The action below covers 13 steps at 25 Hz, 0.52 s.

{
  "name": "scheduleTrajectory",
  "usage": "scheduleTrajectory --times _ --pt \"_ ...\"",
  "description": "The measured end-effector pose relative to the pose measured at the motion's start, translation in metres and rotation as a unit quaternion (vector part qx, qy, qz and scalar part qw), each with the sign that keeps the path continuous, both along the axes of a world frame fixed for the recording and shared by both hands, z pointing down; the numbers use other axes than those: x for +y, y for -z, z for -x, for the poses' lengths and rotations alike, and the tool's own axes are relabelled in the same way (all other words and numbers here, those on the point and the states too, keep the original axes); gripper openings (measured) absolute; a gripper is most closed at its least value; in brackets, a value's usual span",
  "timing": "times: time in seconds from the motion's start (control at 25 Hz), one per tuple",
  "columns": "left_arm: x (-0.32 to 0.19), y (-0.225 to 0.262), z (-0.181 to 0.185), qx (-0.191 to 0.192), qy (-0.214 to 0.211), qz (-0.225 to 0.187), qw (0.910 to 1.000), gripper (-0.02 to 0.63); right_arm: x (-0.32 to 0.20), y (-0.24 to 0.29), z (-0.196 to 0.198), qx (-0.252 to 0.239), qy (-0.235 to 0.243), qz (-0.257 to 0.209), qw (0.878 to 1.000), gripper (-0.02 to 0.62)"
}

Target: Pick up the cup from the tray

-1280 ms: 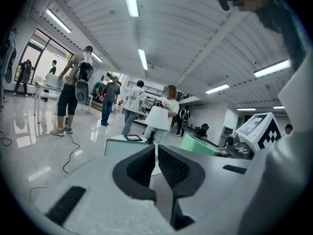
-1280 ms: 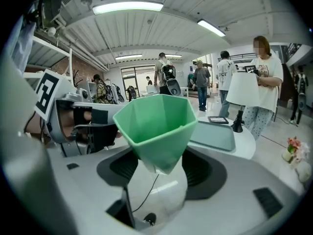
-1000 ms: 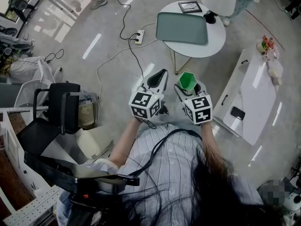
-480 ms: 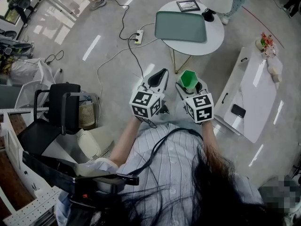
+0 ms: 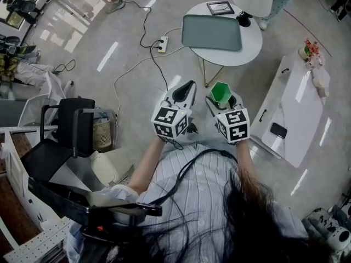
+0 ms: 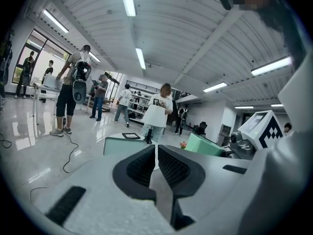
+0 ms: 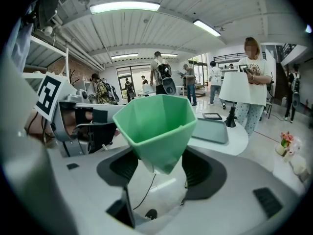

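- Pick looks done: the green cup [image 5: 220, 93] is clamped by its lower part in the right gripper [image 5: 221, 99] at centre frame, mouth up, well apart from the tray [image 5: 211, 32].
- The tray is bare and sits on the round table [image 5: 249, 52], upper centre-right.
- The left gripper [image 5: 184, 93] is just left of the right one, jaws pressed together with nothing between them.
- Left to do, my read: nothing except keeping the grip.
- Versus a second ago: both grippers and the cup are in about the same spot. Only the framing shifts slightly, and the grip looks unchanged.
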<state>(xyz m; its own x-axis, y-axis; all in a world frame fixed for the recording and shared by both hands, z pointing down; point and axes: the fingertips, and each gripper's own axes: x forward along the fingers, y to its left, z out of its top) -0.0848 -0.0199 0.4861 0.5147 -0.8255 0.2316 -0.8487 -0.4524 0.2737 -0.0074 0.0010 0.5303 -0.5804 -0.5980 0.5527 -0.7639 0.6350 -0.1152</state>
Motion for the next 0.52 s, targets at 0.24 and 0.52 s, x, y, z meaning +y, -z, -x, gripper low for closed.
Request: scheduleTrajectory --times 0.24,0.52 --pt "-0.0015 -0.0010 0.0045 0.002 0.006 0.001 1.0000 0.017 -0.0012 -0.0017 0.0017 0.002 0.003 0.003 1.000 0.284" --pt "0.0006 -0.0011 0.0017 0.003 0.005 0.004 1.0000 0.017 0.0013 -0.0016 -0.0012 0.004 0.003 0.006 1.000 0.284"
